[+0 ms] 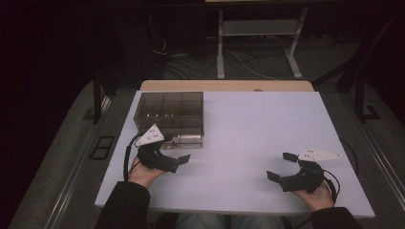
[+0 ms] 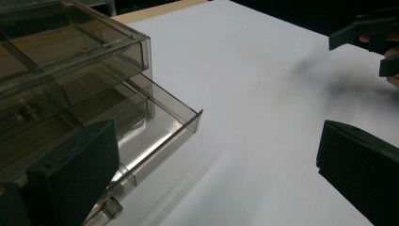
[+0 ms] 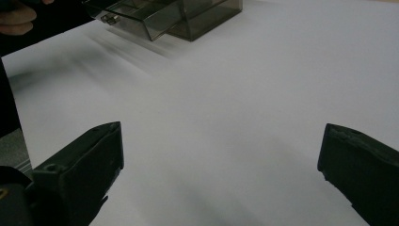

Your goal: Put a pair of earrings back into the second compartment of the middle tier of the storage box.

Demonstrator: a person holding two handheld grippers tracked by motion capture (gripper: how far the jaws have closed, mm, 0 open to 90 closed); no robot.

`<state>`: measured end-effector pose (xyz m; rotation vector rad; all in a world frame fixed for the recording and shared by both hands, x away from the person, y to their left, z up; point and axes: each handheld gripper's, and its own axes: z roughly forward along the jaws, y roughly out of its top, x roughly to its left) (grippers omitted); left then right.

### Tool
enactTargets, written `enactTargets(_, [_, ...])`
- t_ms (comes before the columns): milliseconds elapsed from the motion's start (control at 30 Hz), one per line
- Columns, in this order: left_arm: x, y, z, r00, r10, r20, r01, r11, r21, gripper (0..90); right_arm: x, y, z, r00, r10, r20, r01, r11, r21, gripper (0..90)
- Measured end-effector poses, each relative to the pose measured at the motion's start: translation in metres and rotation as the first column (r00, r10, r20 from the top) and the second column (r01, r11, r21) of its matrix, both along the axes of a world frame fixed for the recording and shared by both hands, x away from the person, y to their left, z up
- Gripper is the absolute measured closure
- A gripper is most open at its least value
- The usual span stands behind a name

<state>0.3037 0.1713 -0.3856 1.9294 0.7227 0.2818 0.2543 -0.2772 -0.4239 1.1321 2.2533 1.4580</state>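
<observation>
Smoked clear drawer box (image 1: 169,114) at upper left of the white bench (image 1: 258,133) in the high view, its bottom drawer (image 1: 187,140) pulled partly out toward the near edge. In the left gripper view the open drawer (image 2: 155,125) juts from the box (image 2: 66,61) at left of frame, beside the left jaw. Left tool (image 1: 177,160), held in the left hand (image 1: 143,172), lies just in front of the drawer at lower left, jaws spread and holding nothing. Right tool (image 1: 279,166), in the right hand (image 1: 317,195), rests at lower right, well apart from the box, jaws likewise spread over bare bench (image 3: 235,108); the box (image 3: 188,14) appears at the top of the right gripper view
</observation>
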Motion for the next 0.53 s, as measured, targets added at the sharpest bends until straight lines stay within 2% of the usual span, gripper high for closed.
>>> enactTargets(200, [-0.008,-0.002,-0.019,0.9998,0.017,0.005,-0.017,0.9998,-0.004,0.0,0.0,0.0,0.0,1.0,0.005,0.0,-0.005,1.0,-0.004,0.4])
enactTargets(400, [-0.011,-0.008,-0.03,0.9997,-0.019,0.018,0.019,0.9997,0.018,0.0,0.0,0.001,-0.001,1.0,0.008,-0.002,-0.008,1.0,-0.005,0.4])
enactTargets(533, [-0.014,-0.009,-0.035,0.9987,-0.05,0.005,0.05,0.9984,0.025,0.0,0.0,0.001,-0.001,0.9999,0.011,-0.001,-0.011,1.0,-0.004,0.4])
